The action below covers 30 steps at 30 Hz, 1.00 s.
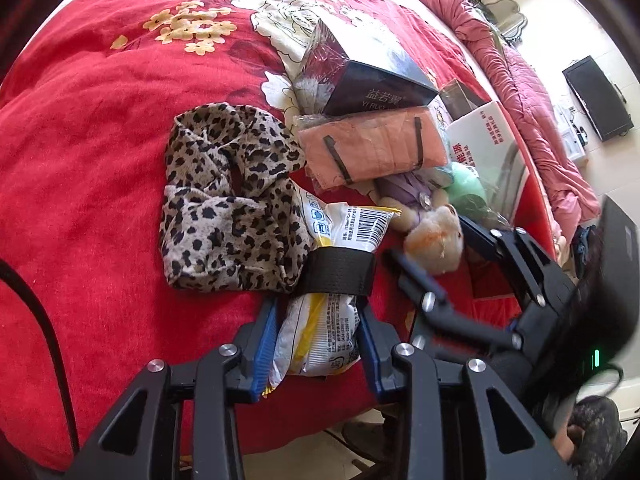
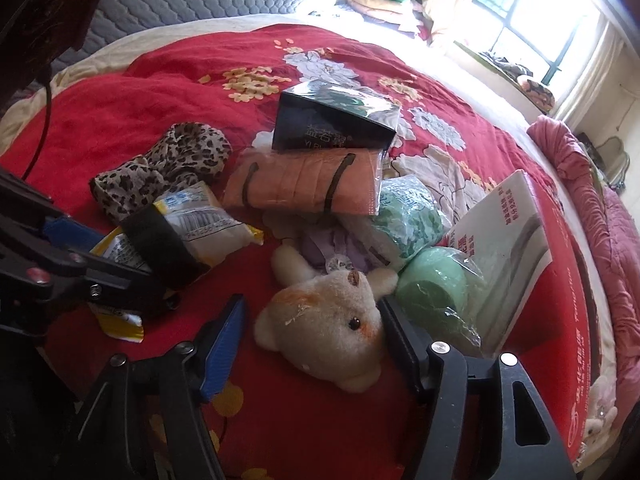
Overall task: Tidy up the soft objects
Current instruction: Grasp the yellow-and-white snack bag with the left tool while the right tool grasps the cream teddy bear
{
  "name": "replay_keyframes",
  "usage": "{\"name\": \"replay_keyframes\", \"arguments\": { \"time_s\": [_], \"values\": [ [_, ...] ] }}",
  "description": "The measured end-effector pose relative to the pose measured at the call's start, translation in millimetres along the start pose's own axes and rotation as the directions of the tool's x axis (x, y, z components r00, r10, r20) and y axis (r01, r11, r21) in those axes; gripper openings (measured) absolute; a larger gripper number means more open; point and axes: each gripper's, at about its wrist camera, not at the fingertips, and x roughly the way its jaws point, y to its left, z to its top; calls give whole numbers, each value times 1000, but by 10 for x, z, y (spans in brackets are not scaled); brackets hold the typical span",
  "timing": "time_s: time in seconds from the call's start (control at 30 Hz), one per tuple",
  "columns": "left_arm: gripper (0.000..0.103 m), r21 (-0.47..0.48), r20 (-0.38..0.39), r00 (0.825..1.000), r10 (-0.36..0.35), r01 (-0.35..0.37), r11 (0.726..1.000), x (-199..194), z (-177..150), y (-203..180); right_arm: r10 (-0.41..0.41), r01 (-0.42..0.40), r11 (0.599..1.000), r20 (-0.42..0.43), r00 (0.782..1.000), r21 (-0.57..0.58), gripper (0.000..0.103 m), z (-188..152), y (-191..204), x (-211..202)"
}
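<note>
The left gripper has its fingers narrowed onto a white-and-yellow packet; the blue pads press its sides, and a black band crosses the packet just ahead of them. The packet's long axis runs straight out along the fingers, its far end with the barcode lying against a leopard-print cloth on the red bed. The grip looks made, so the left hand's next move is likely a lift.

The right gripper stands about half open, straddling the head of a cream teddy. The black finger touches the head on the side of the eye; the blue finger stands just apart from the other side, so nothing is clamped yet. The teddy lies face up, its body running away from the fingers towards the pile. The right hand is the nearer one to it; closing across the head is what the grasp seems to turn on.

Just beside the teddy sit a green roll in film, a patterned green pack, an orange bag with a dark box resting on it, and a white-and-red carton.

The teddy's body is largely hidden under the purple cloth and the packs. The packet's near end is cut off by the left gripper, and its print is too small to read.
</note>
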Motion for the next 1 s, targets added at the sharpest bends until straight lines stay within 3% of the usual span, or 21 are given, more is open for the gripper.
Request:
{"name": "replay_keyframes", "arguments": {
  "time_s": [0.13, 0.33, 0.7, 1.0],
  "values": [
    [37, 40, -2, 1000, -7, 8, 999, -72, -56, -18, 42, -42, 999, 22, 999, 12, 54, -3, -37, -95],
    [37, 52, -3, 1000, -7, 7, 999, -136, -125, -25, 172, -174, 982, 24, 985, 76, 53, -92, -105, -262],
    [38, 78, -11, 999, 47, -46, 996, -54, -236, -136, 195, -197, 976, 28, 980, 90, 53, -136, -97, -363],
    [35, 109, 109, 994, 25, -37, 993, -240, -247, -295, 174, -195, 974, 172, 970, 117, 53, -162, -251, -745]
  ]
}}
